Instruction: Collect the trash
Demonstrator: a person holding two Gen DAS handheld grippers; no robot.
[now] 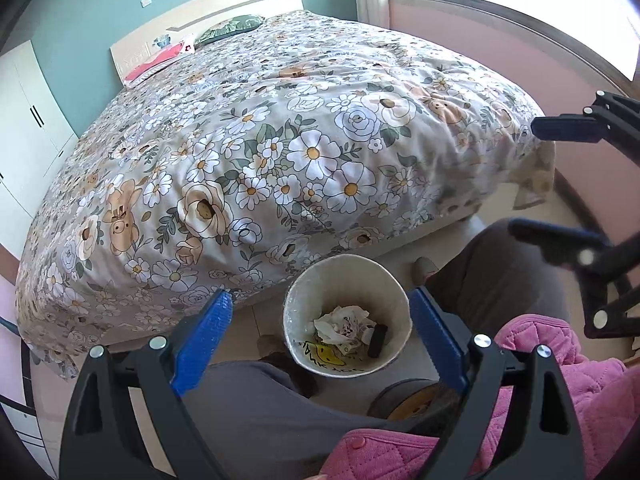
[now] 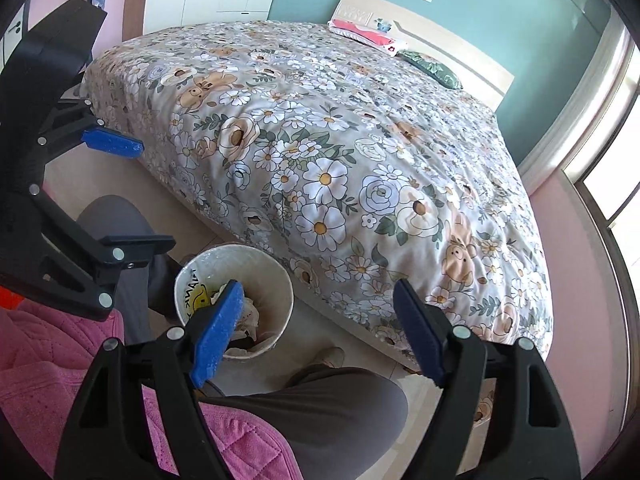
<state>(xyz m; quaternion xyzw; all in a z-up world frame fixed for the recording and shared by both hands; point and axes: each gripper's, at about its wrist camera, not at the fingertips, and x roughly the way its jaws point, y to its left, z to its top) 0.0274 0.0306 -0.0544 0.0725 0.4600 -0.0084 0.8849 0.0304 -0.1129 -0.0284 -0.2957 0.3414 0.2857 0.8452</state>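
Both sets of fingers are wide open and hold nothing: the left gripper (image 1: 320,336) and the right gripper (image 2: 320,328). One trash bin (image 1: 347,316) stands on the floor near the bed (image 1: 280,140), between the person's knees. Only the left view shows the black thing (image 1: 378,340) beside the crumpled paper (image 1: 340,322) inside.

Open bin mouth (image 1: 347,280) between bed edge (image 1: 280,264) and knees (image 1: 492,272).
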